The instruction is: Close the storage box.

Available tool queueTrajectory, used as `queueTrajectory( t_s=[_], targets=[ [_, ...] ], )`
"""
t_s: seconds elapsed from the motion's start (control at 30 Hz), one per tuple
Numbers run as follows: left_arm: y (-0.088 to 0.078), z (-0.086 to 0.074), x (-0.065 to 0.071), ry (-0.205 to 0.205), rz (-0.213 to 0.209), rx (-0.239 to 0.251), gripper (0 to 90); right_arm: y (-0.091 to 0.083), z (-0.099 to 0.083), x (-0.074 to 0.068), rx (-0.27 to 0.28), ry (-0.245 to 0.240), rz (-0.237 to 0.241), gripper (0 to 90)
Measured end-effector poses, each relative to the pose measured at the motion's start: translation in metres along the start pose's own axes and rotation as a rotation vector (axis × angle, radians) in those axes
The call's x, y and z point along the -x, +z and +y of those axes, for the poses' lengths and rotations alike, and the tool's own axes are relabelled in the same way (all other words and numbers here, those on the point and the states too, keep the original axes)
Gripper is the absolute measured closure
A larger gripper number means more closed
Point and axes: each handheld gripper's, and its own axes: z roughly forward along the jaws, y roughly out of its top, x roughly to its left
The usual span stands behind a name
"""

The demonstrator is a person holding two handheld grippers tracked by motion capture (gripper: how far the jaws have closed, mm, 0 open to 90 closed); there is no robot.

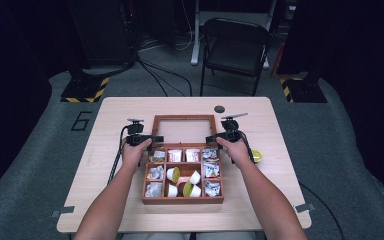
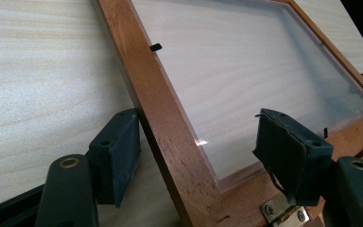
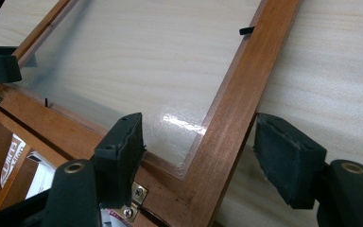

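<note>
Lid (image 1: 183,129) laid flat on bench (image 1: 280,150); both my jaws open, straddling its side rails without pinching, freeing tea box (image 1: 182,200) contents.

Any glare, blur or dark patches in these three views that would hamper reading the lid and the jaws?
High view: table evenly lit, surroundings near black, box contents small and soft. Left gripper view: a small glint on the lid's clear pane, near jaws slightly soft. Right gripper view: a brighter glare patch on the pane by the frame corner; wood grain stays readable.
</note>
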Motion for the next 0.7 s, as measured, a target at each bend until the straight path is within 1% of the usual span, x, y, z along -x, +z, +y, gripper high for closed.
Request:
queueTrajectory(
  t_s=[0.03, 0.1, 0.2, 0.4, 0.43, 0.5, 0.53, 0.7],
  targets=[
    [0.0005, -0.0001, 0.0004, -0.01, -0.002, 0.006, 31.3, 0.0006, -0.0001, 0.0002, 0.004, 0.002, 0.0, 32.9],
    [0.0009, -0.0002, 0.0003, -0.008, -0.002, 0.008, 31.1, 0.0015, -0.0001, 0.001, -0.002, 0.023, 0.013, 32.6],
    [0.0009, -0.0001, 0.0, -0.005, -0.005, 0.007, 31.0, 0.0037, -0.0002, 0.0024, 0.004, 0.025, 0.027, 32.2],
    [0.0008, 0.0004, -0.0003, -0.003, -0.007, 0.004, 31.0, 0.0049, 0.0004, 0.003, 0.001, 0.032, 0.031, 31.9],
    [0.0007, 0.0004, -0.0004, -0.004, -0.008, 0.004, 31.1, 0.0048, 0.0005, 0.0023, -0.002, 0.04, 0.033, 32.0],
    [0.0003, 0.0005, -0.0002, -0.019, -0.012, 0.005, 31.7, 0.0047, 0.0008, 0.0019, -0.005, 0.042, 0.03, 31.9],
    [-0.0005, 0.0009, -0.001, -0.01, -0.013, -0.003, 32.1, 0.0048, 0.0011, 0.0013, -0.003, 0.044, 0.027, 32.0],
    [-0.001, 0.0014, -0.0008, -0.011, -0.012, -0.009, 32.1, 0.0038, 0.0022, 0.0022, -0.012, 0.032, 0.03, 32.3]
  ],
)
